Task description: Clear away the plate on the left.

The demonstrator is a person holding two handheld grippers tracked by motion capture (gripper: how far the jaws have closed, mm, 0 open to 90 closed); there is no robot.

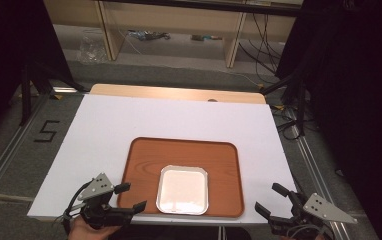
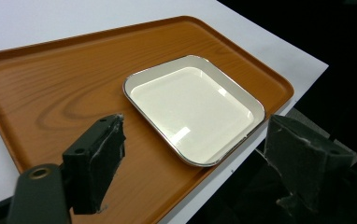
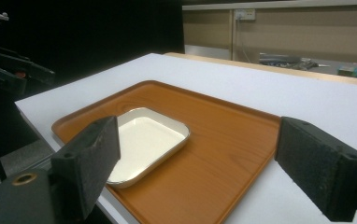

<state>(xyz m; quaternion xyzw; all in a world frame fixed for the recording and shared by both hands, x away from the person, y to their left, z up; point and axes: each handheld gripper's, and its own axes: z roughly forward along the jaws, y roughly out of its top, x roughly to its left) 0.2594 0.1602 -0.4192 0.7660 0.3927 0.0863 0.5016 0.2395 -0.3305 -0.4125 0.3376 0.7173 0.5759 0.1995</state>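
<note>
A square white enamel dish (image 1: 183,189) sits on the brown wooden tray (image 1: 144,165) near the white table's (image 1: 104,135) front edge. Left gripper (image 1: 130,197) and right gripper (image 1: 268,198) hover either side, jaws spread, empty

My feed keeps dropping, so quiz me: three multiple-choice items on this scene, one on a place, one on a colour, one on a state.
1. Where does the square white dish with the metal rim sit?
A. On the bare white table top
B. On the brown wood-grain tray, at its near edge
C. On the floor

2. What colour is the table's top?
A. White
B. Green
C. Black

3. How do the left gripper and right gripper stand?
A. Both shut on the dish
B. Left shut, right open
C. Both open, holding nothing

Answers: 1 B, the tray surrounds the dish in the high view. 2 A, the sheet under the tray is white. 3 C, each gripper view shows its jaws wide apart, with nothing between them.
</note>
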